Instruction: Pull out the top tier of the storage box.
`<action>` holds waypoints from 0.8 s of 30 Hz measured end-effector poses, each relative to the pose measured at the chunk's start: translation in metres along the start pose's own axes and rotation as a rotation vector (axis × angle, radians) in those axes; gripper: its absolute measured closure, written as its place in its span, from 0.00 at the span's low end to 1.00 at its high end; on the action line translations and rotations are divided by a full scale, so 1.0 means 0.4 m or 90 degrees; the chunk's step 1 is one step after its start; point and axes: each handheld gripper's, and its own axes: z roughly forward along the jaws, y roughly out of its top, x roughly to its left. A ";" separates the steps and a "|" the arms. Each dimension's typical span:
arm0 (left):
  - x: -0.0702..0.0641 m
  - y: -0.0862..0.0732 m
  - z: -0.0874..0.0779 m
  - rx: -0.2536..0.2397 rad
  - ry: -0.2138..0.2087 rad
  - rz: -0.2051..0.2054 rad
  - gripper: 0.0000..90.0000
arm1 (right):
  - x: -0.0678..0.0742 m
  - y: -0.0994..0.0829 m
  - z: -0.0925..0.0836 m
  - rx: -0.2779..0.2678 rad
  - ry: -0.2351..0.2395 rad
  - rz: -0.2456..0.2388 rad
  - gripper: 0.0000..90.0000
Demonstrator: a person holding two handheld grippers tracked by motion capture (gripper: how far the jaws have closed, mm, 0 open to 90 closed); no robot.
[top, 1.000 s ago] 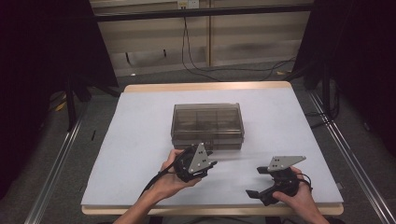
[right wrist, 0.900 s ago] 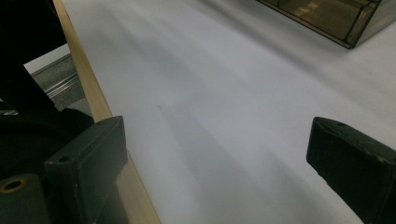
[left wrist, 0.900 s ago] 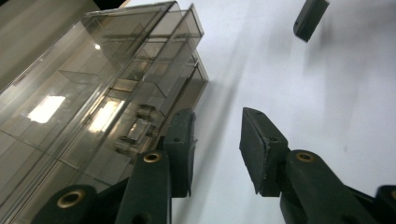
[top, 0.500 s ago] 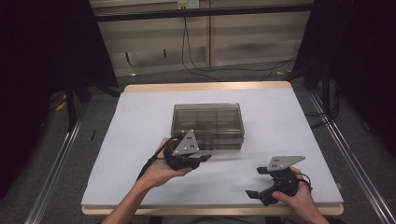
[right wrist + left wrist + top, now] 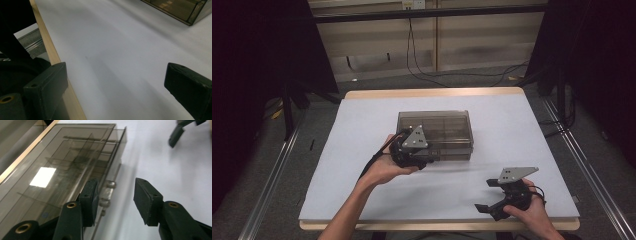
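Left gripper view | our left claw [image 5: 113, 200], jaws just widened, straddles the box [image 5: 62, 177] latch [image 5: 107, 193], unclamped | box mid-worktop [image 5: 362, 125], long axis crosswise | right claw [image 5: 493, 202] gaping, well apart

Box [image 5: 435, 134] mid-table [image 5: 522, 130], behind both hand-held grippers

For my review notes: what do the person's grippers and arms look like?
Both grippers, left and right, are black with two blocky jaws and brass-coloured pivot screws. Each carries a grey triangular plate with small holes, and a black cable trails from the left one. The forearms are bare, no sleeves.
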 end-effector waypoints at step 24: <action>0.026 0.003 0.060 0.086 -0.027 0.032 0.63 | 0.001 0.000 -0.001 0.003 0.001 0.002 0.06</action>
